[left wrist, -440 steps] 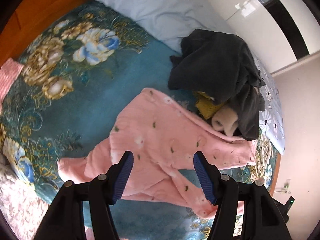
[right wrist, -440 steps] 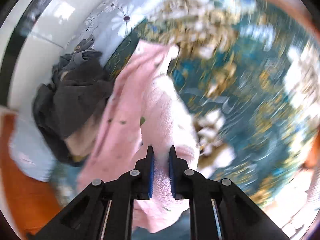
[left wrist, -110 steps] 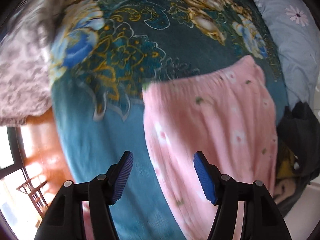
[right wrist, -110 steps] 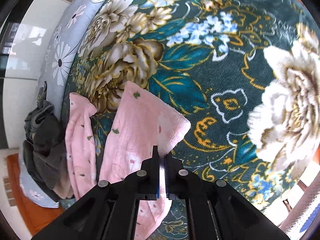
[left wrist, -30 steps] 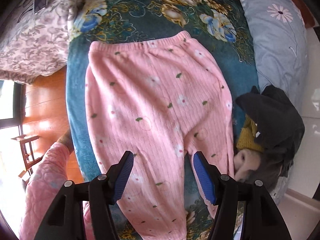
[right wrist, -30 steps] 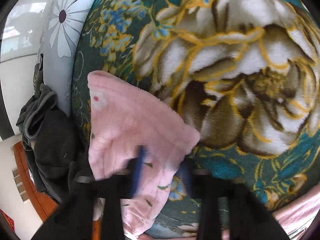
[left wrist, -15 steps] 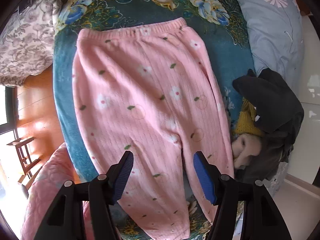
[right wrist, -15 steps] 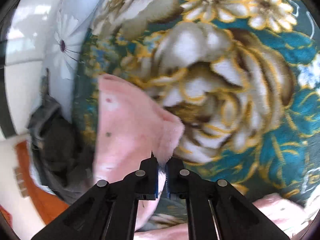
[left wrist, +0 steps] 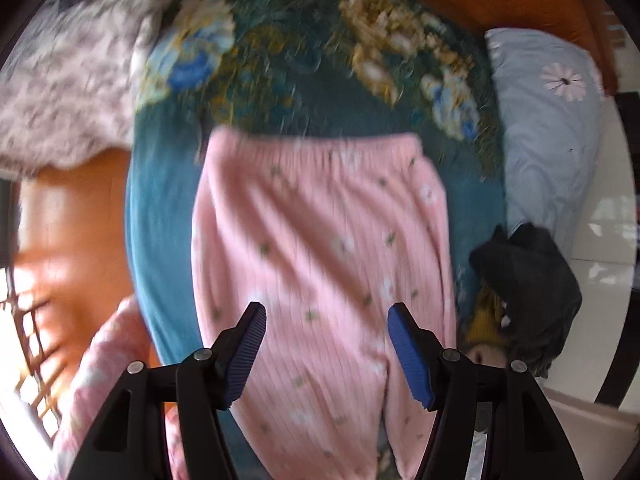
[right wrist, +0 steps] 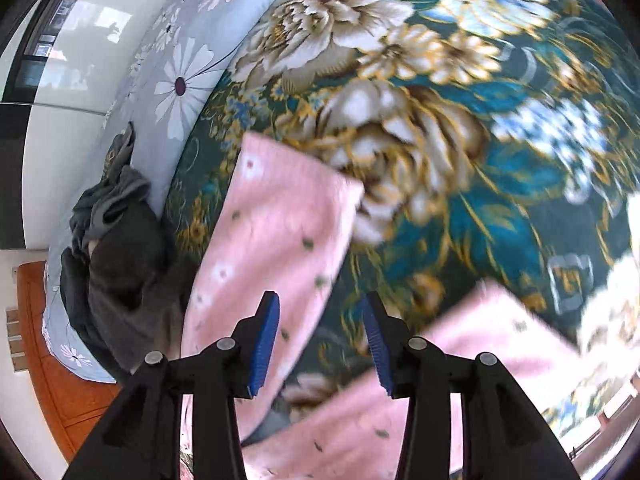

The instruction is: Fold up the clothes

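On the floral bedspread (left wrist: 288, 80) your pink trousers (left wrist: 320, 248) lie spread flat, waistband far, legs toward you. Your left gripper (left wrist: 326, 344) hovers wide open above the crotch; your right gripper (right wrist: 320, 340) is also open, holding nothing, between the leg cuffs. Risks: pinching the plush bedspread with the fabric, or dragging one leg askew into the dark clothes pile (right wrist: 116, 264).

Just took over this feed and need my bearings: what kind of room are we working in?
Most likely a bedroom: pink pants are spread on a floral bedspread, with a daisy-print pillow at its edge and a pile of dark clothes waiting.
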### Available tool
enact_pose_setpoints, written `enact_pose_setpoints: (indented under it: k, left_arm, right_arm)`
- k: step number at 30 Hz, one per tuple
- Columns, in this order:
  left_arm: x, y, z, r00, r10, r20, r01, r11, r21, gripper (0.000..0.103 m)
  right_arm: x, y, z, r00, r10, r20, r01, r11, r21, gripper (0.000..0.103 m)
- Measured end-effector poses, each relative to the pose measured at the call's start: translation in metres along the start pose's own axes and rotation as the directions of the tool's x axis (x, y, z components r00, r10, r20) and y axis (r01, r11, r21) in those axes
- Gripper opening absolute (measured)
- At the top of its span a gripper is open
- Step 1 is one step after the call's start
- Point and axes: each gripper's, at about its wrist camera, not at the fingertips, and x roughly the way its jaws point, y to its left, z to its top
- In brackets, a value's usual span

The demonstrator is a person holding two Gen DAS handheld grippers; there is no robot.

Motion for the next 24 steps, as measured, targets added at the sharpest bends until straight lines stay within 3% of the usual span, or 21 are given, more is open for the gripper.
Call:
enact_pose_setpoints:
  k: [4, 7, 9, 12, 15, 18, 21, 24]
  left_arm:
    - [0.009, 0.013, 0.043, 0.999, -0.019, -0.032, 0.024, 0.990, 0.141, 0.067]
    - [0.017, 0.038, 0.072, 0.997, -0.007, -0.080, 0.020, 0.987, 0.159, 0.067]
    - [0.022, 0.054, 0.087, 0.994, 0.000, -0.110, 0.018, 0.986, 0.163, 0.067]
    - [0.027, 0.073, 0.097, 0.989, 0.025, -0.147, 0.002, 0.984, 0.177, 0.069]
    - [0.037, 0.087, 0.103, 0.983, 0.037, -0.177, -0.007, 0.986, 0.168, 0.069]
    - [0.049, 0.102, 0.108, 0.982, 0.037, -0.187, -0.011, 0.990, 0.142, 0.069]
    - [0.062, 0.119, 0.114, 0.981, 0.054, -0.187, -0.031, 0.992, 0.123, 0.070]
    - [0.072, 0.119, 0.116, 0.980, 0.026, -0.199, 0.004, 0.989, 0.147, 0.071]
  right_arm:
    - [-0.032, 0.010, -0.065, 0.993, -0.017, 0.114, 0.018, 1.000, -0.008, 0.062]
    - [-0.049, 0.022, -0.115, 0.977, -0.033, 0.209, 0.036, 0.999, -0.013, 0.064]
    - [-0.050, 0.032, -0.146, 0.971, -0.067, 0.230, 0.071, 0.997, -0.009, 0.071]
    - [-0.045, 0.047, -0.182, 0.976, -0.100, 0.192, 0.103, 0.995, -0.007, 0.073]
    - [-0.043, 0.065, -0.197, 0.982, -0.099, 0.159, 0.106, 0.994, -0.037, 0.073]
    - [-0.048, 0.087, -0.205, 0.977, -0.078, 0.196, 0.096, 0.992, -0.084, 0.073]
    - [-0.062, 0.102, -0.210, 0.957, -0.026, 0.290, 0.061, 0.992, -0.113, 0.073]
    - [-0.081, 0.112, -0.212, 0.922, 0.007, 0.387, 0.049, 0.990, -0.135, 0.073]
